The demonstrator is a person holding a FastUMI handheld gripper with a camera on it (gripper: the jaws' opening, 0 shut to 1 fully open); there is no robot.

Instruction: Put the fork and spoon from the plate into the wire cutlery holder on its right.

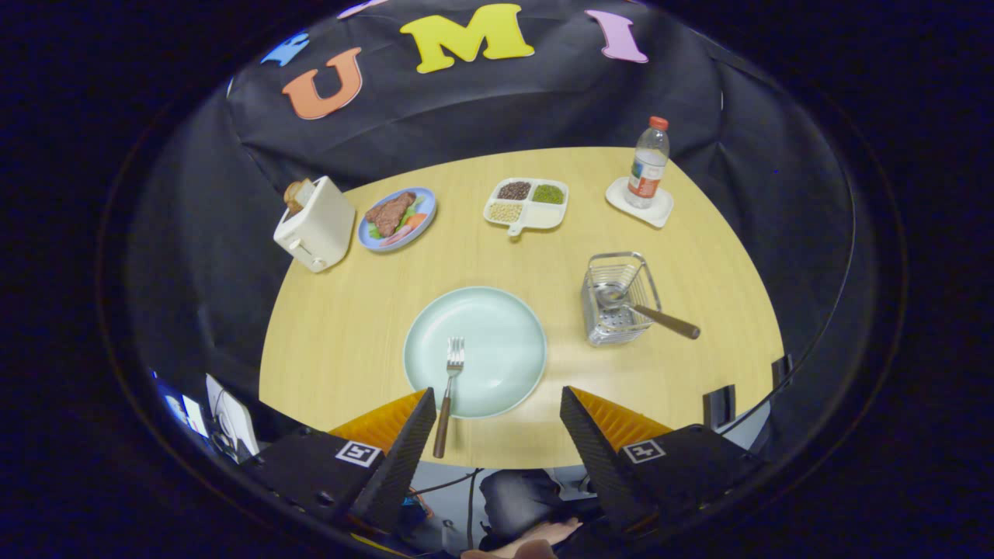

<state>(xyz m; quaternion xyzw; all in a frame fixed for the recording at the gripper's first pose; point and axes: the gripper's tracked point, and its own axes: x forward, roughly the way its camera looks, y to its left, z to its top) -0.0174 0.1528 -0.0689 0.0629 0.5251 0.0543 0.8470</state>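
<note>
While the fingers (497, 423) hang wide apart, holding nothing | silver fork with brown handle (448, 388) lies on the round pale green plate (497, 341), handle sticking out for easy grabbing | brown-handled spoon (644, 310) already leans in the wire cutlery holder (613, 322).

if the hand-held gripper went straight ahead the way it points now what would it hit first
Probably the plate, which lies just ahead of the open hand-held gripper. The fork lies nearer its left finger, handle over the rim. Depth is hard to judge here.
</note>
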